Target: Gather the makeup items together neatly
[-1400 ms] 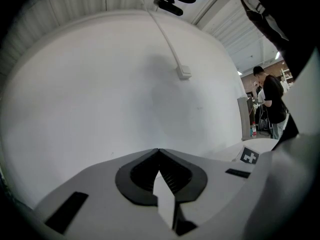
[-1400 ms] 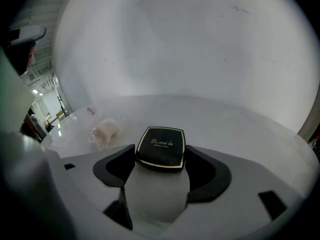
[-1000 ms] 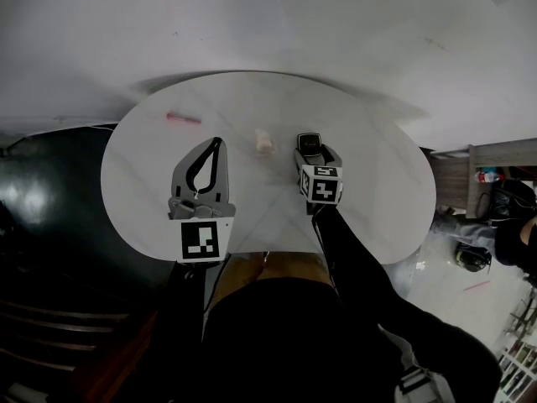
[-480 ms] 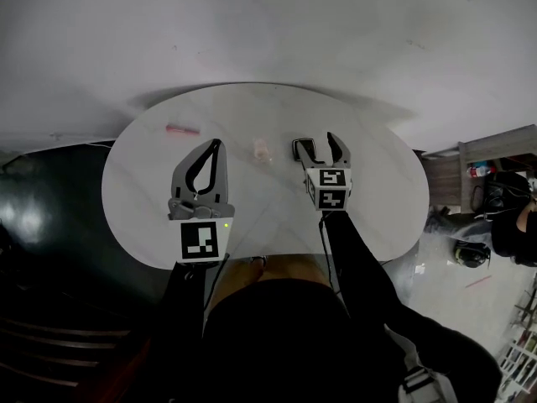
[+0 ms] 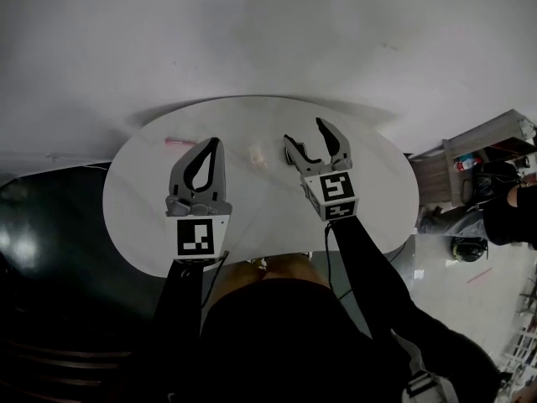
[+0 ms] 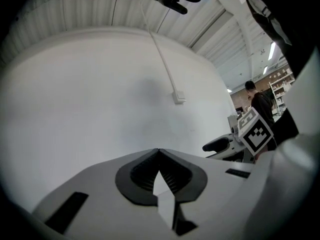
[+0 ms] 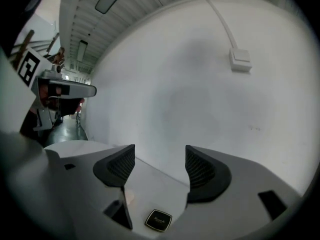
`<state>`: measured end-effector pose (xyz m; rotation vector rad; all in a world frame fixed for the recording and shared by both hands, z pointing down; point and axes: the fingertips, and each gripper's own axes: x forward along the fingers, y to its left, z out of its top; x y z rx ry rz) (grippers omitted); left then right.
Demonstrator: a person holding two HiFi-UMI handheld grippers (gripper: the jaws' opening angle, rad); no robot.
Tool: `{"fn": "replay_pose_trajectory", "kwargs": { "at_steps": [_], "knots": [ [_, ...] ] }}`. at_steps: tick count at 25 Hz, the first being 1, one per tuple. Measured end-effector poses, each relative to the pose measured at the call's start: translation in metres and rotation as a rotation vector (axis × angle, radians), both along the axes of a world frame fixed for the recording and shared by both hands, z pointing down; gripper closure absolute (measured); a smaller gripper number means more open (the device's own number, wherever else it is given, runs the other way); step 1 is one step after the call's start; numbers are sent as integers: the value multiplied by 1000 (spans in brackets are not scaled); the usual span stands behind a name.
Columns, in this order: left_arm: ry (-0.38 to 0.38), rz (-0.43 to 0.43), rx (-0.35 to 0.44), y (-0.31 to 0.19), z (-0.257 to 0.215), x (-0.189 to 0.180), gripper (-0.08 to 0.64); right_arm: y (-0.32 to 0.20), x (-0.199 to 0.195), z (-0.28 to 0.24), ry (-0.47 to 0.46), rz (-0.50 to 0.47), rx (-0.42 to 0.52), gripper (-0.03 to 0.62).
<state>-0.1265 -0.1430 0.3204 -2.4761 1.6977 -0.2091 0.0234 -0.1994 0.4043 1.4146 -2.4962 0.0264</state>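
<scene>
Head view: round white table [image 5: 252, 217] with three makeup bits on it that I can count. There's one pink stick [image 5: 179, 142] out near the far left edge, one small beige thing [image 5: 258, 154] in the middle, and the compact, which I can't really make out here because the right gripper [image 5: 304, 133] is over that spot. The left gripper [image 5: 215, 143] hovers over the table between the stick and the beige thing, jaws pinched together with nothing in them. My guess is it's just parked out of the way. The right gripper's jaws are spread wide.

Left gripper view: tips meet in a point with nothing clamped between them, and it's aimed at the wall, so there's no makeup in sight. The other gripper pokes in at the right.

Right gripper view: jaws well apart and empty. One black square compact [image 7: 159, 220] lies flat on the table below them, just beside the beige thing [image 7: 129, 198]. So those two look gathered, and the stick sits well apart from them. I reckon it's next.
</scene>
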Motion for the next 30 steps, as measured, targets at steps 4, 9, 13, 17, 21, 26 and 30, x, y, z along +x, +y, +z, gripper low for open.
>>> {"fn": "replay_pose_trajectory", "kwargs": {
  "at_steps": [4, 9, 13, 17, 21, 26, 30],
  "knots": [
    [-2, 25, 4, 9, -3, 1, 545, 23, -5, -32, 1, -62, 62, 259],
    [-3, 49, 16, 17, -8, -1, 545, 62, -16, -60, 65, -196, 173, 259],
    [9, 64, 14, 21, -5, -1, 545, 72, -10, -62, 24, -131, 167, 259],
    [7, 78, 18, 23, -5, 3, 545, 73, -4, -59, 5, -31, 179, 259],
    [0, 83, 8, 24, -4, 8, 545, 72, 5, -67, 16, 32, 217, 503],
    [-17, 62, 7, 21, -2, 19, 545, 69, 17, -71, -21, 30, 220, 565],
    [-33, 28, 10, 17, -5, 25, 545, 61, 22, -67, -33, 0, 197, 565]
  ]
}}
